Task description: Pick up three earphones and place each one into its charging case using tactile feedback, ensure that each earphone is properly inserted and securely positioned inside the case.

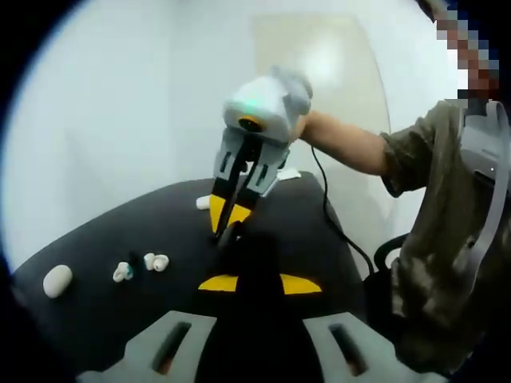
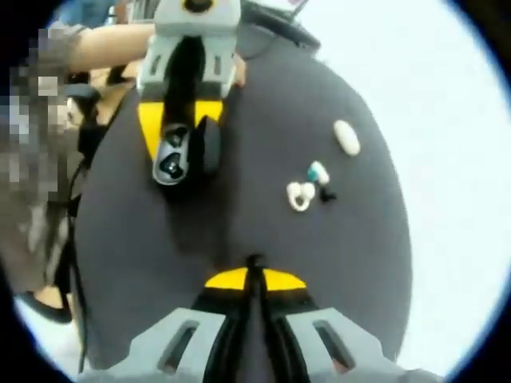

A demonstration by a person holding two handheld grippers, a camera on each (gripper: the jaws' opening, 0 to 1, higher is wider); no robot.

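The left claw (image 2: 180, 148) grips the black case (image 2: 174, 159) by its two sides. The case sits between the yellow pads with its lid open. I see two little hollows inside it, and I cannot tell if they are full.

The right claw (image 2: 255, 270) is pinched almost flat shut. A tiny dark bit sticks out at its tip. It may be a black earphone, but it is too small for me to be sure. In the left gripper view its tip hangs just over the black case.

On the black table (image 2: 359, 263) lie a white earphone (image 2: 299, 195), a blue-green earphone (image 2: 318, 171) and a small black bit (image 2: 327, 194), all close together. A white case (image 2: 346, 137), shut, lies a little way from them.

I think the earphones are very light, hard and smooth, so they can pop out of a pinch. It looks best to take one by its round body, with the stem end free to go in first. Squeeze softly, push down gently, and feel for a small click.
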